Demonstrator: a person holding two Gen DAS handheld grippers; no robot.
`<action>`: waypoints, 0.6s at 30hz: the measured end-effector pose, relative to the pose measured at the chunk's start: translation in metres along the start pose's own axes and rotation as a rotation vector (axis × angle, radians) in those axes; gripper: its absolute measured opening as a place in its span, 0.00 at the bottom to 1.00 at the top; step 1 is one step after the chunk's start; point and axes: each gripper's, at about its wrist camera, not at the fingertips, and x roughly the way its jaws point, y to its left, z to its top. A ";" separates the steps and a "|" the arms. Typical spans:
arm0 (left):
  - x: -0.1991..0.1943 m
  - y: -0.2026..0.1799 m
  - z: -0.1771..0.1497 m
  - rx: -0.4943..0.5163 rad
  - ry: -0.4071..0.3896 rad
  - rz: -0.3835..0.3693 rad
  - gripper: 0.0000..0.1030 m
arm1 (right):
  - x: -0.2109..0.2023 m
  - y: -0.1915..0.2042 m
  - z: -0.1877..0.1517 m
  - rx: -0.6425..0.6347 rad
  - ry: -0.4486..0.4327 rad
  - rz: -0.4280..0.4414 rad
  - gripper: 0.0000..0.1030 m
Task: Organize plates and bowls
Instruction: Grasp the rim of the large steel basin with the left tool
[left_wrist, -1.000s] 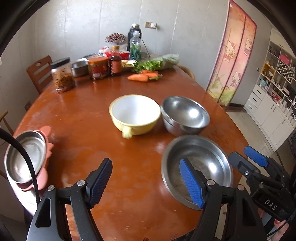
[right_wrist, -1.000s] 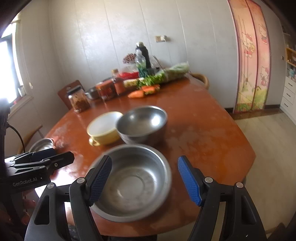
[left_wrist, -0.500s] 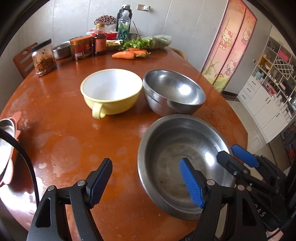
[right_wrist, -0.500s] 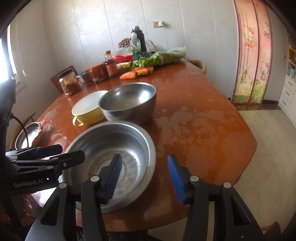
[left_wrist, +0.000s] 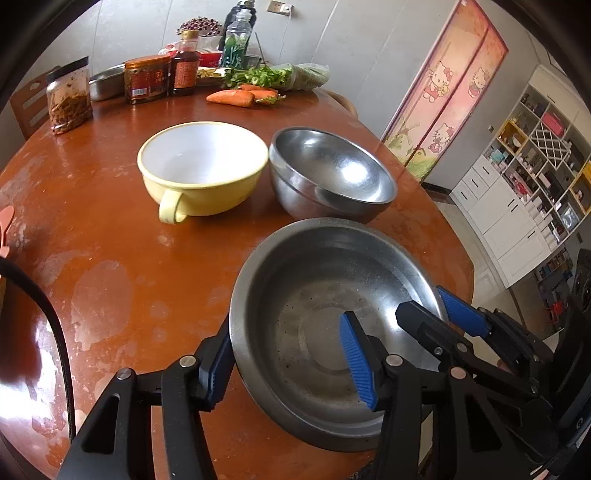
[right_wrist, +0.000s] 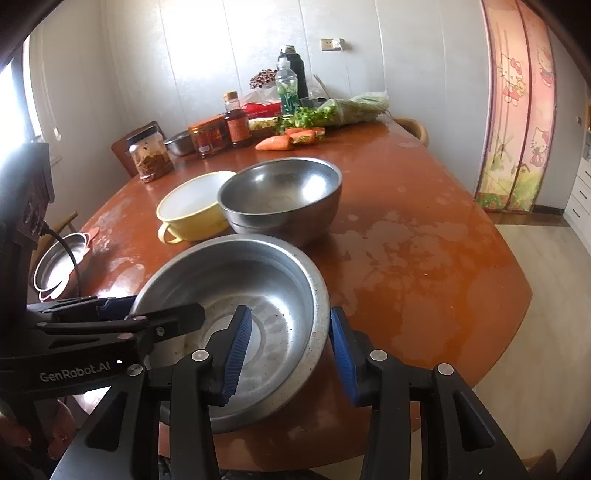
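A: So, nearest you, your left claw (left_wrist: 291, 365) straddles the near-left rim of the pan (left_wrist: 325, 295): one pad outside against the wall, the other inside over the pan's floor. Its jaws are closing with the rim between them.

B: And your right claw (right_wrist: 288, 354)?

A: It straddles the pan's right rim the same way, one pad inside, one outside beside the wall. Those jaws are closing too, though you can't tell whether the pads press the metal.

B: Where does the pan sit?

A: On the desk (left_wrist: 122, 258), at the near edge, upright and empty. In the right wrist view the left claw's fingers reach over its left side.

B: Behind it?

A: Just beyond, a steel bowl (left_wrist: 332, 173), close to the pan's far rim. To its left, almost touching it, a yellow bowl (left_wrist: 203, 166) with a white inside and its handle facing you.

B: Off to the left?

A: A small steel bowl (right_wrist: 55, 266) resting in something pink at the desk's left edge, well apart from the others.

B: Farthest?

A: Carrots (left_wrist: 236, 96), greens (left_wrist: 280, 75), jars (left_wrist: 146, 79) and bottles (left_wrist: 236, 37) along the far end, by the wall.
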 end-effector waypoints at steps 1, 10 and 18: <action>-0.001 0.002 0.000 -0.005 0.001 0.000 0.52 | 0.000 0.002 0.000 -0.003 0.000 0.001 0.44; -0.025 0.026 -0.007 -0.035 -0.028 0.050 0.52 | 0.000 0.033 0.006 -0.053 -0.012 0.041 0.44; -0.047 0.064 -0.015 -0.092 -0.055 0.096 0.52 | 0.011 0.074 0.006 -0.117 0.015 0.089 0.44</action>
